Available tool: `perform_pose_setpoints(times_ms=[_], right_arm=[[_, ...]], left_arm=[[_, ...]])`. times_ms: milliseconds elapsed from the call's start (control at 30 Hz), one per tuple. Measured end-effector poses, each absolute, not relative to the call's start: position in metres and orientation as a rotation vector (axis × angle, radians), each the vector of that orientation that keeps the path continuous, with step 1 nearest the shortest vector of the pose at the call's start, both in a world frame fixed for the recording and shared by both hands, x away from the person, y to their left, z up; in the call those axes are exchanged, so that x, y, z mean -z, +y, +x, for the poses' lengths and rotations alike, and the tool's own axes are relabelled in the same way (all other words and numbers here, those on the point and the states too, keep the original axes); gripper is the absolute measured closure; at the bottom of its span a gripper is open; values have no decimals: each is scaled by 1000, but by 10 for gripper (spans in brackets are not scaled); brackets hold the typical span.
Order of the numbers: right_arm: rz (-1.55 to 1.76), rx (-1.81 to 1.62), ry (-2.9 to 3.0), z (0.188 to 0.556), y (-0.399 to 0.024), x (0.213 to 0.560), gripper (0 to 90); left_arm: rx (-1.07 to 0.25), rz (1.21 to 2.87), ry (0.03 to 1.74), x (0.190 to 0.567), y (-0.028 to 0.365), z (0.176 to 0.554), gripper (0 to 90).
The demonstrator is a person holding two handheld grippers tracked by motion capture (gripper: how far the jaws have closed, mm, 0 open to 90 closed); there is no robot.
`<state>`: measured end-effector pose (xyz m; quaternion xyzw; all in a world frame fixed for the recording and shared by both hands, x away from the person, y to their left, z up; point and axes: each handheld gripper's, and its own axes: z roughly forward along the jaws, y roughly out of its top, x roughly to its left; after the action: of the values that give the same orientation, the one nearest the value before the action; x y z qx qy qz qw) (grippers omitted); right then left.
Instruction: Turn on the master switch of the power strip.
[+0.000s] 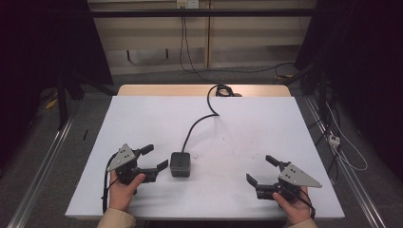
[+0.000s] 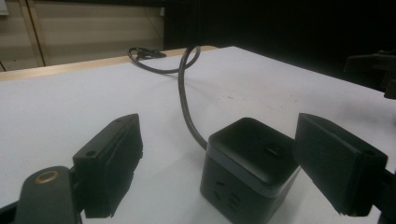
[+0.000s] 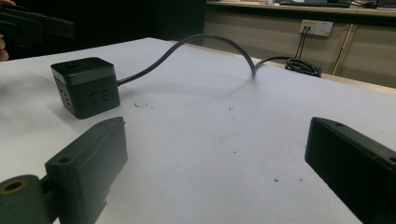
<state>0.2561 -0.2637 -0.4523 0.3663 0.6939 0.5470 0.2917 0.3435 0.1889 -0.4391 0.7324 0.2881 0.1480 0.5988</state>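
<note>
High view: socket cube (image 1: 180,164) just beside open left claw (image 1: 158,157); untouched.

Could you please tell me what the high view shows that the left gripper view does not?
The high view alone shows both of the person's hands, the left gripper open beside the cube and the right gripper open, well apart from it. The left gripper view alone shows the socket slots on the cube's side. Both show the black socket cube, its cable and the white table.
</note>
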Motion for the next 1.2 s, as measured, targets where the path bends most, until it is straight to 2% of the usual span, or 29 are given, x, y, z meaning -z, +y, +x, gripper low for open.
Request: perform_pose_setpoints(times_ms=[500,1200], right_arm=[[980,-1459,1848,256,-264,452,50],[986,-1464,1843,256,-263,452,50]], left_arm=[[-309,1704,658,437,183,344,285],[-310,1742,651,435,175,346,414]])
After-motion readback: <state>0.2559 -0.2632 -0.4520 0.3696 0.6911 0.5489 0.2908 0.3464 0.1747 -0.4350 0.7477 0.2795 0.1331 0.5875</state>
